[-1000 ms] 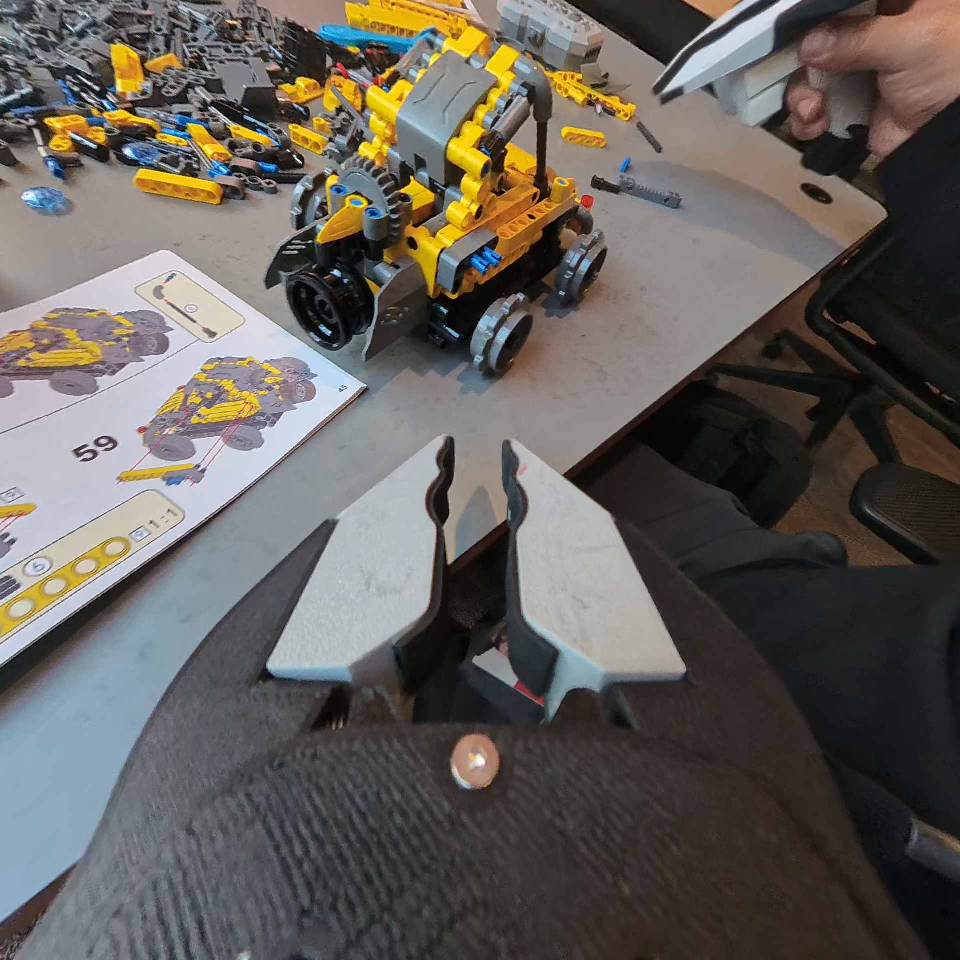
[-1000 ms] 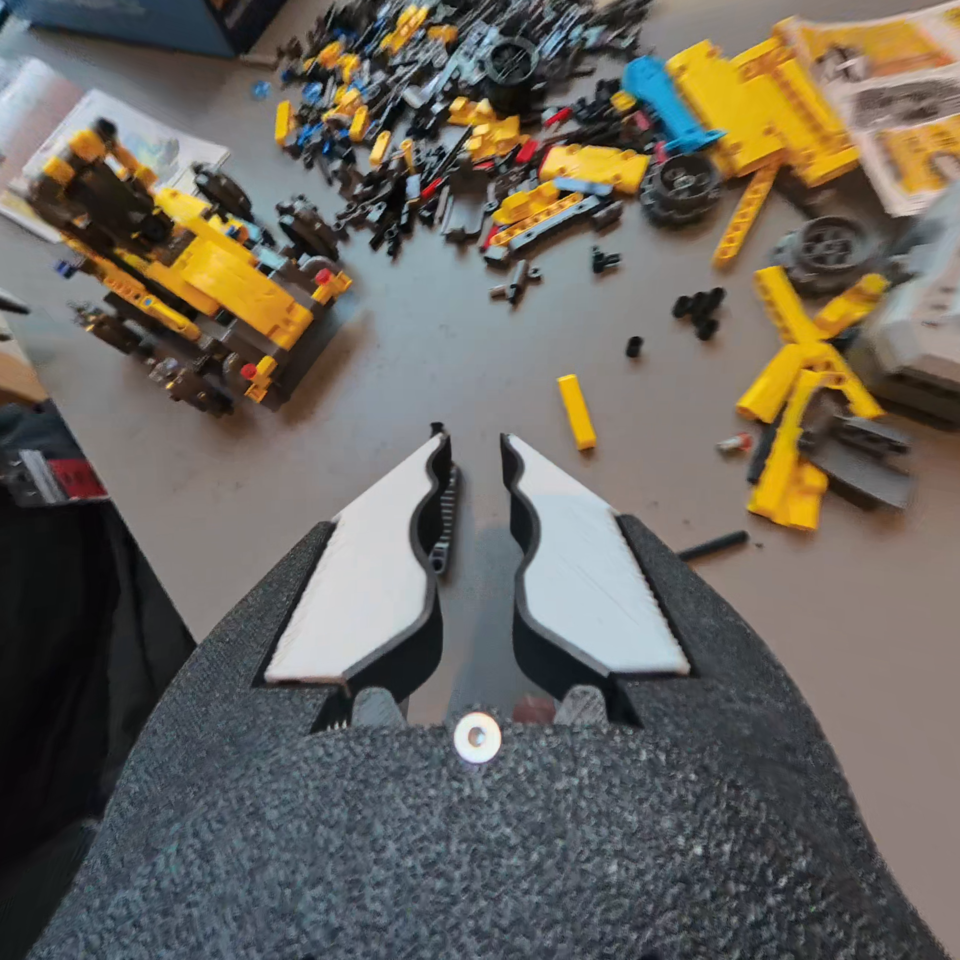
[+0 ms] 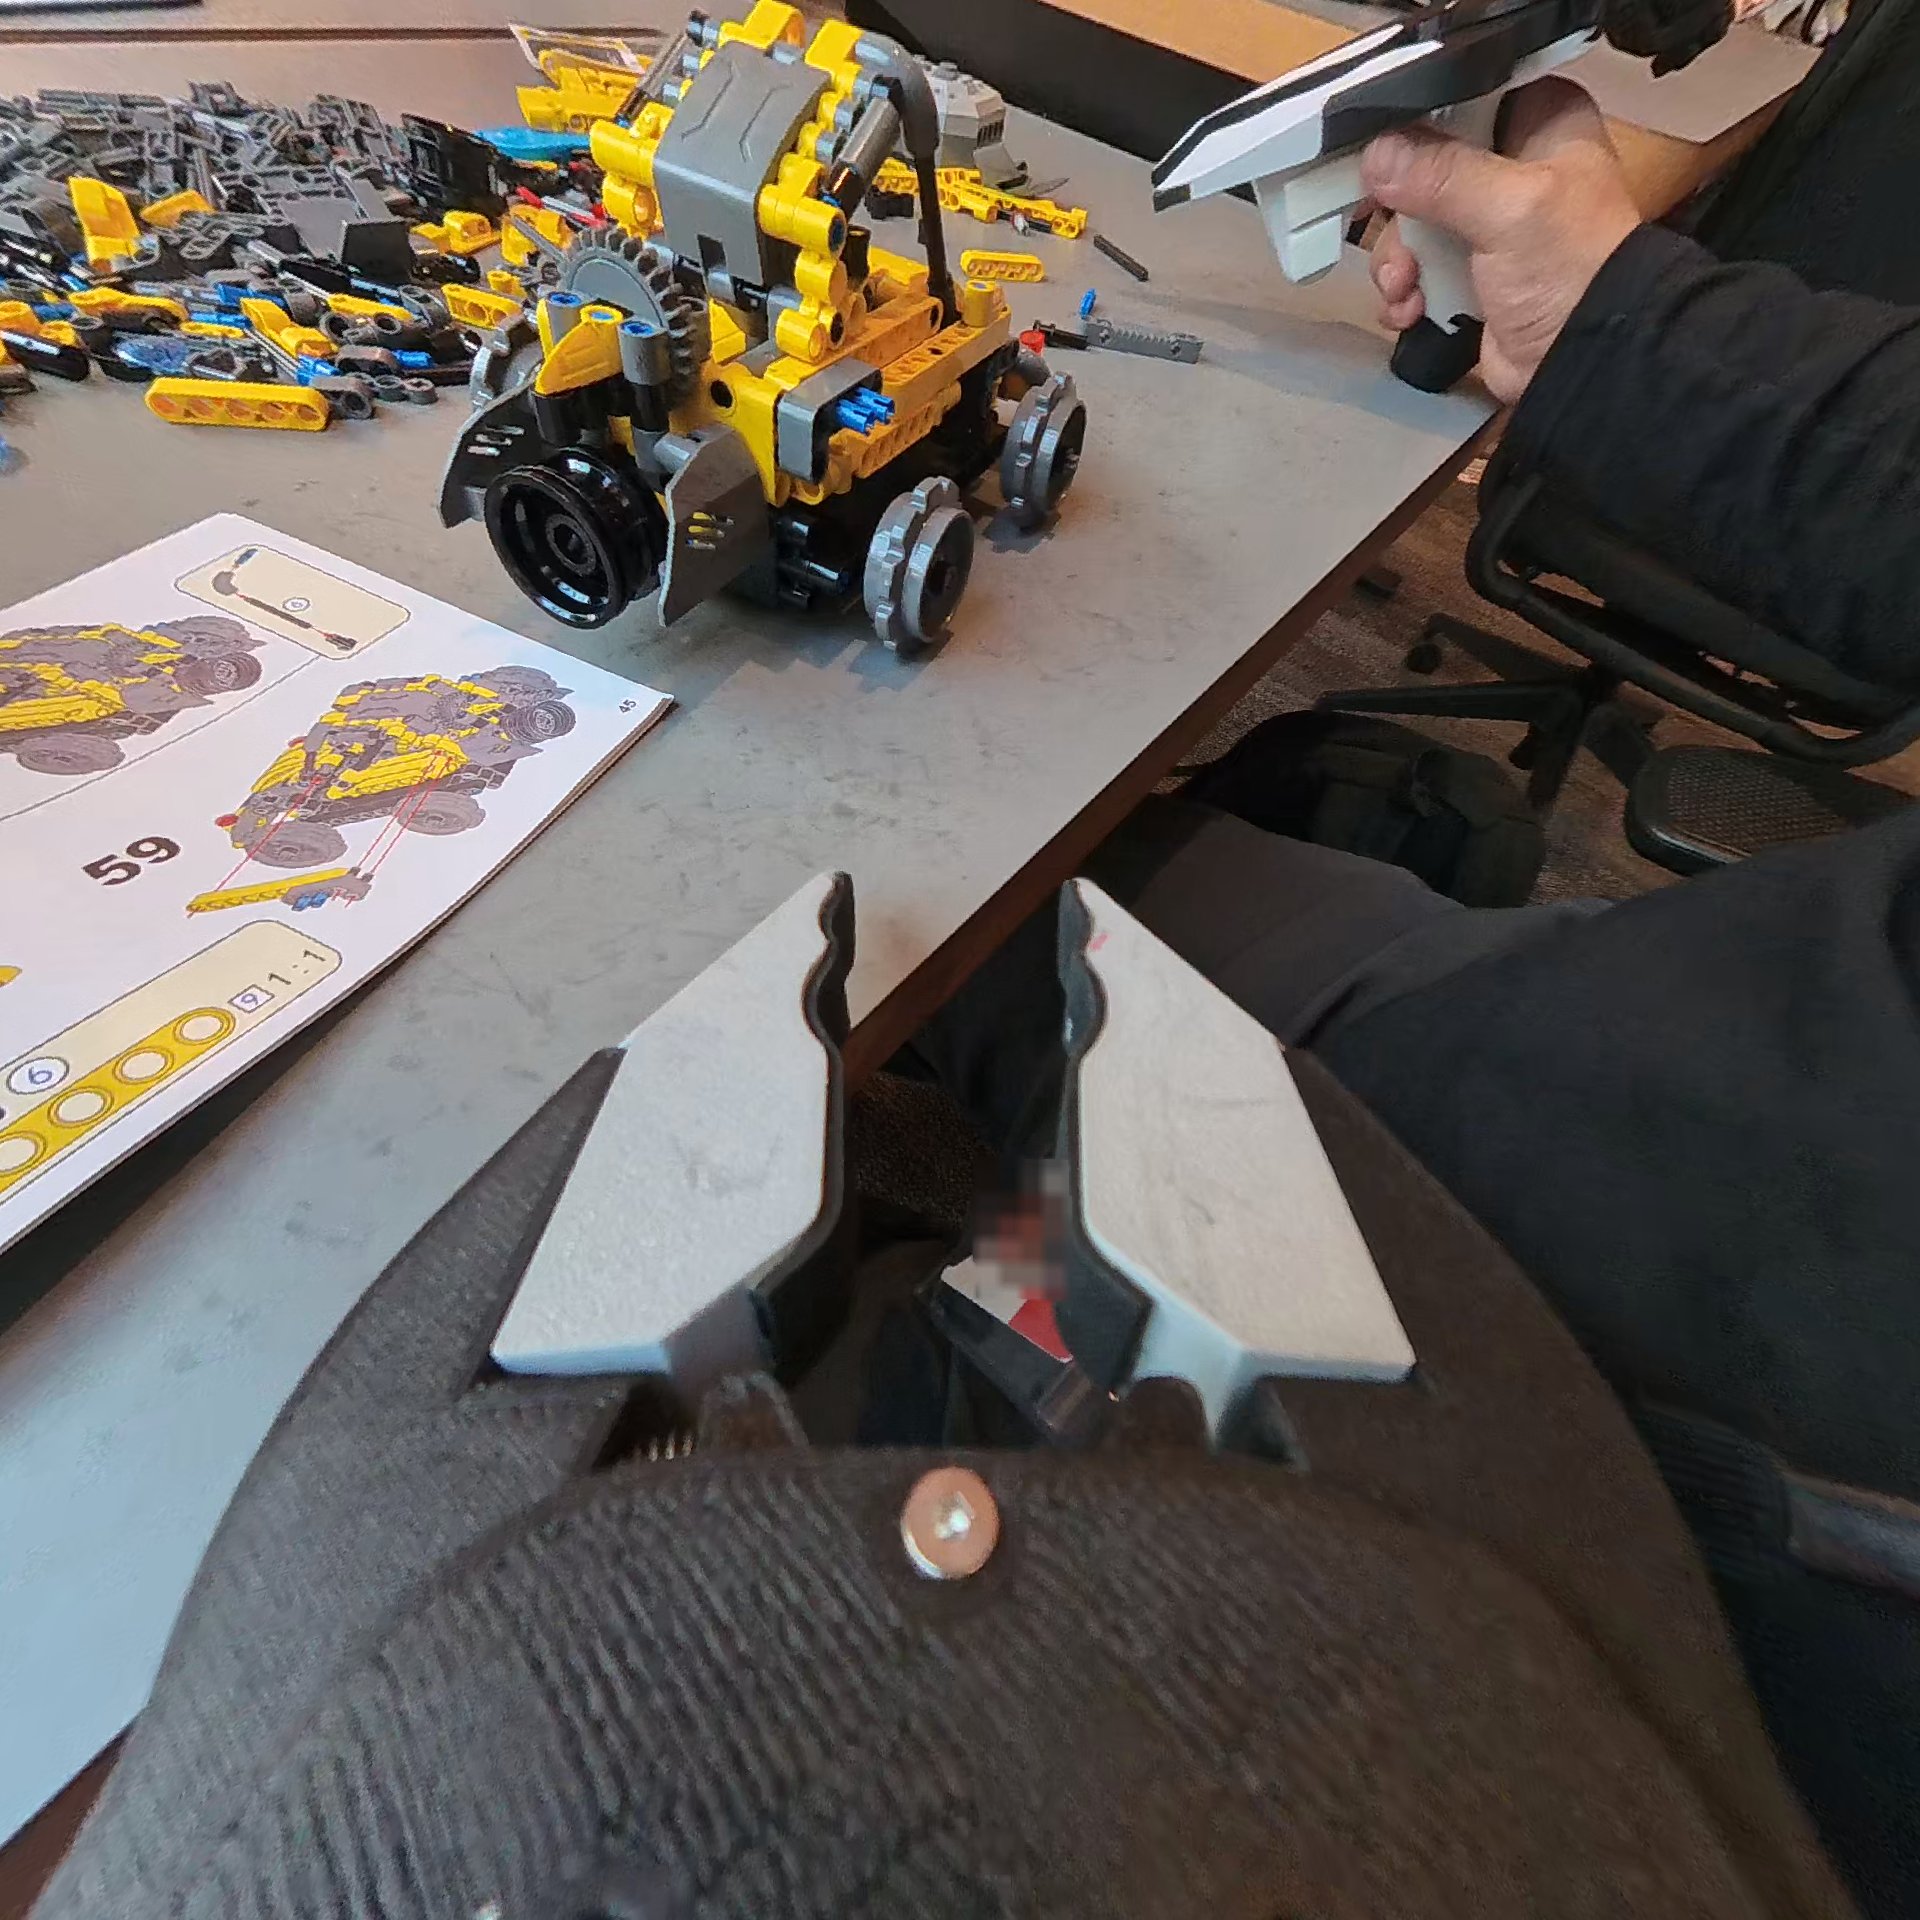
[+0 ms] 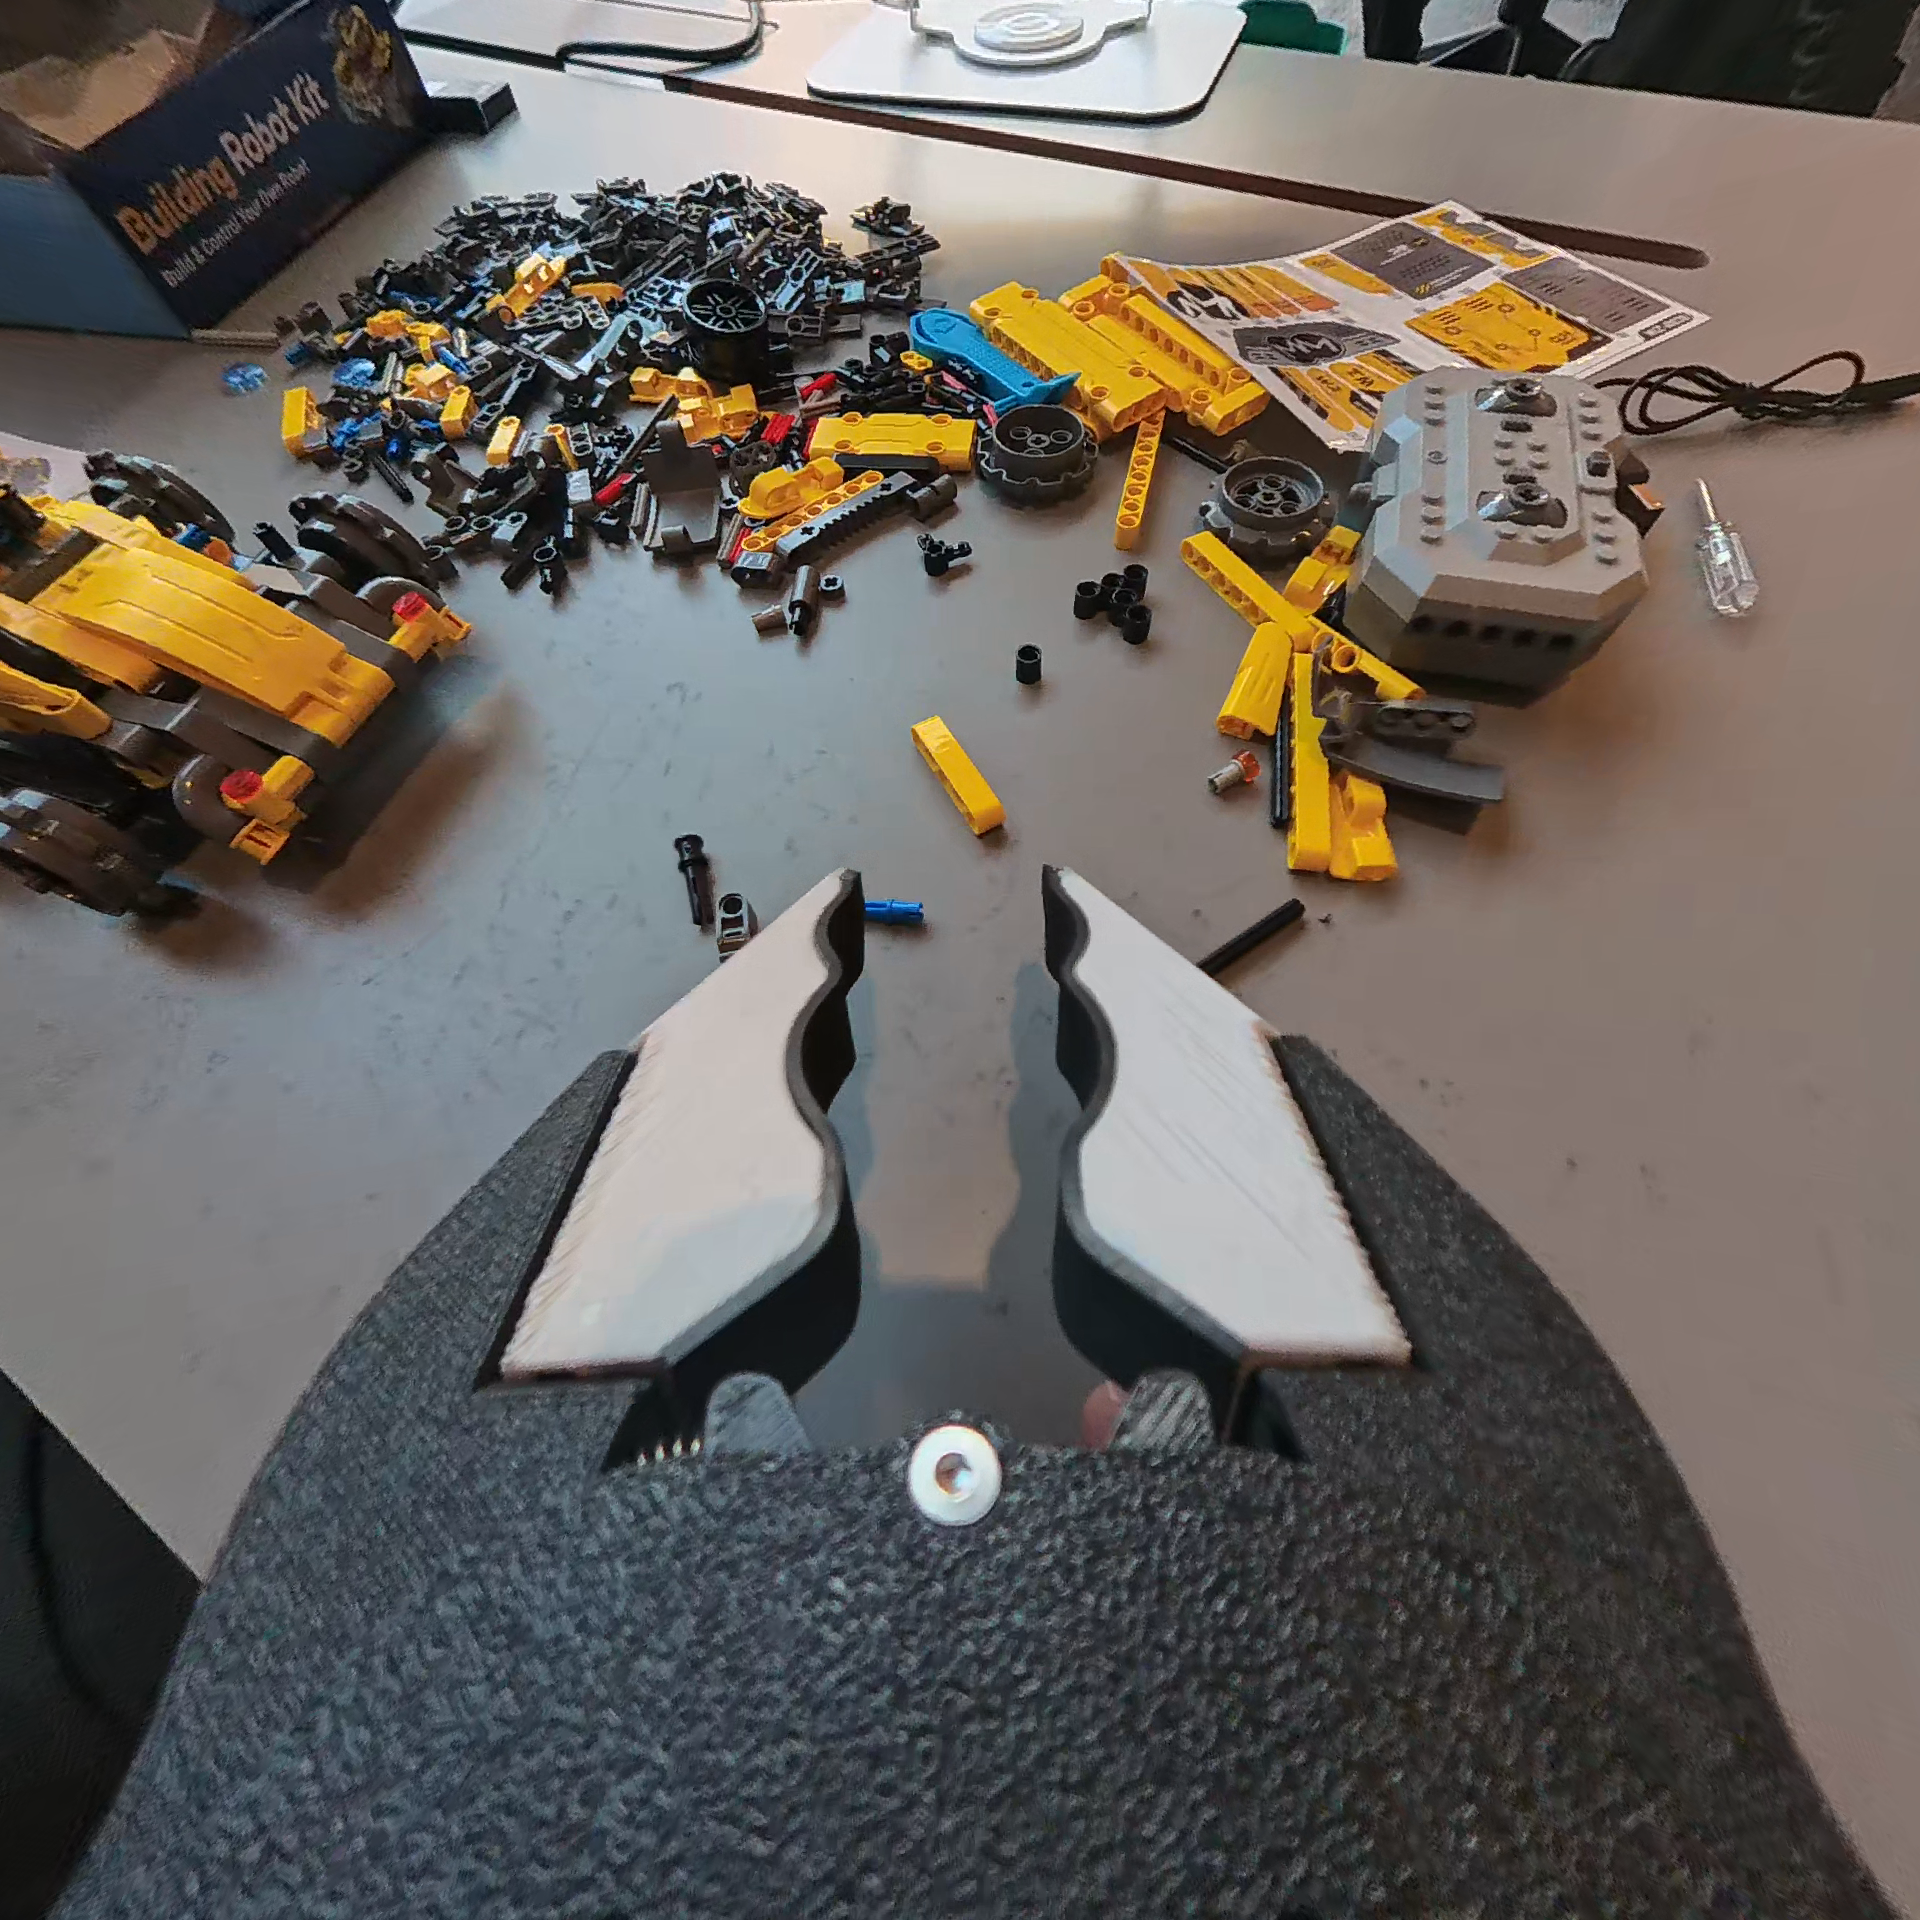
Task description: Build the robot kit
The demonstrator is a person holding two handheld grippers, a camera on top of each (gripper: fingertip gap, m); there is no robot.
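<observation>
My left gripper (image 3: 956,904) is open and empty, held low over the near edge of the grey table (image 3: 935,748). Ahead of it stands a yellow and grey brick vehicle (image 3: 748,343), with an open instruction booklet (image 3: 260,790) to its left. My right gripper (image 4: 951,894) is open and empty above the table; it also shows in the left wrist view (image 3: 1351,135), held by a hand. Near its tips lie a small blue pin (image 4: 894,911), a black pin (image 4: 694,868), a grey piece (image 4: 732,914) partly hidden by the left finger, and a yellow beam (image 4: 956,774).
A big pile of loose black, yellow and blue parts (image 4: 675,364) covers the far table. A grey hub block (image 4: 1496,530), sticker sheet (image 4: 1403,301), screwdriver (image 4: 1725,551) and blue box (image 4: 187,177) lie around it. A black office chair (image 3: 1662,644) stands off the table's right edge. Left tips to right tips: about 40 centimetres. The small blue pin (image 4: 894,911) is closer to my right gripper, around 4 centimetres from its tips; the left tips are 35 centimetres off.
Both grippers have opened wider. The right gripper has pulled back and tilted up, so more of the far table shows. The left view has shifted only slightly.
</observation>
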